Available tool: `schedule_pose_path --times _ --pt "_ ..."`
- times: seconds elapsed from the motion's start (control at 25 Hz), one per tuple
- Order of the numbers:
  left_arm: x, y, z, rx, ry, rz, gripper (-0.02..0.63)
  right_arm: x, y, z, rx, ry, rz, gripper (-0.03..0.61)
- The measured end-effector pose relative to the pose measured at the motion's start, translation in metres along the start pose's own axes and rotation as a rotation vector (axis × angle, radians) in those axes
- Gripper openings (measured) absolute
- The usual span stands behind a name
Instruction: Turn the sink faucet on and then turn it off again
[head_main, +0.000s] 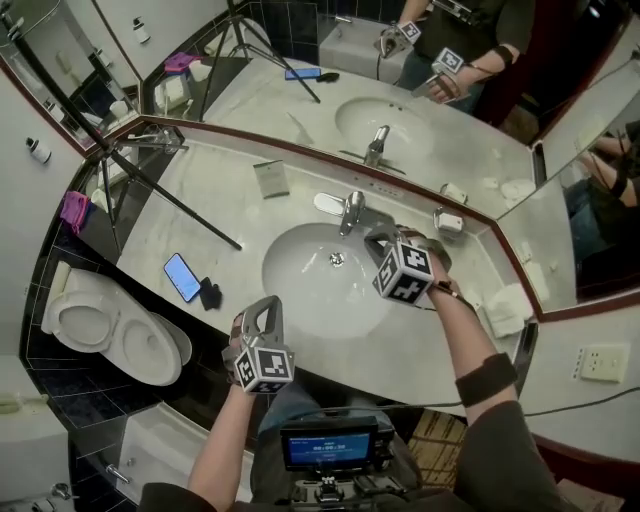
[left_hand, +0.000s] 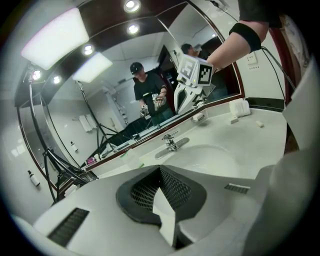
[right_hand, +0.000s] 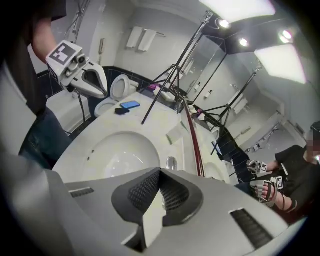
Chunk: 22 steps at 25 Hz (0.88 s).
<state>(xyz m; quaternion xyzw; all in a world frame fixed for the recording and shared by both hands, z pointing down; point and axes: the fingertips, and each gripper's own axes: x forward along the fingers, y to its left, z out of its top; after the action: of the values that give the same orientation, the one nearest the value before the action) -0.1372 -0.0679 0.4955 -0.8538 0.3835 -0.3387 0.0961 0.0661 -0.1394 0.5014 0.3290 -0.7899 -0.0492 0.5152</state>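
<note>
From where I stand the nearest risk is the left gripper (head_main: 266, 303). It hangs over the front edge of the counter (head_main: 450, 340) with its jaws pressed together and nothing in them. A careless sweep to its left could catch the phone (head_main: 182, 277) and the small black thing (head_main: 210, 294) beside it, both lying near the counter's edge.

Further in, the right gripper (head_main: 380, 238) hovers over the back of the basin (head_main: 300, 290), just beside the faucet (head_main: 352, 210). Its jaws are also together and empty. The faucet stands upright at the rear rim of the basin. I can't see a stream from it, though from this distance I wouldn't swear to the lever's position. With the jaws shut, the gripper could only nudge the polished lever, so it might slide off or push the lever too far.

To the right of the faucet sits a small dish (head_main: 449, 222), near enough to get knocked. A tripod leg (head_main: 170, 195) slants across the left of the counter, well apart from the faucet. A card (head_main: 271, 178) lies behind, under the mirror (head_main: 440, 120). Nothing blocks the lever itself.
</note>
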Motion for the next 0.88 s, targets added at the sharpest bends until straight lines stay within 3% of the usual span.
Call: schedule_pose_path --times 0.36,0.56,0.88 --pt "-0.008 0.011 0.003 0.056 -0.025 -0.001 0.0 -0.118 -0.032 0.0 0.205 -0.143 -0.198 0.017" --pt "-0.01 0.016 0.001 0.066 -0.024 0.005 0.0 -0.176 -0.041 -0.007 0.292 -0.218 -0.258 0.017" --pt "-0.016 0.016 0.014 0.07 -0.058 -0.005 0.0 -0.215 -0.054 -0.022 0.361 -0.237 -0.331 0.017"
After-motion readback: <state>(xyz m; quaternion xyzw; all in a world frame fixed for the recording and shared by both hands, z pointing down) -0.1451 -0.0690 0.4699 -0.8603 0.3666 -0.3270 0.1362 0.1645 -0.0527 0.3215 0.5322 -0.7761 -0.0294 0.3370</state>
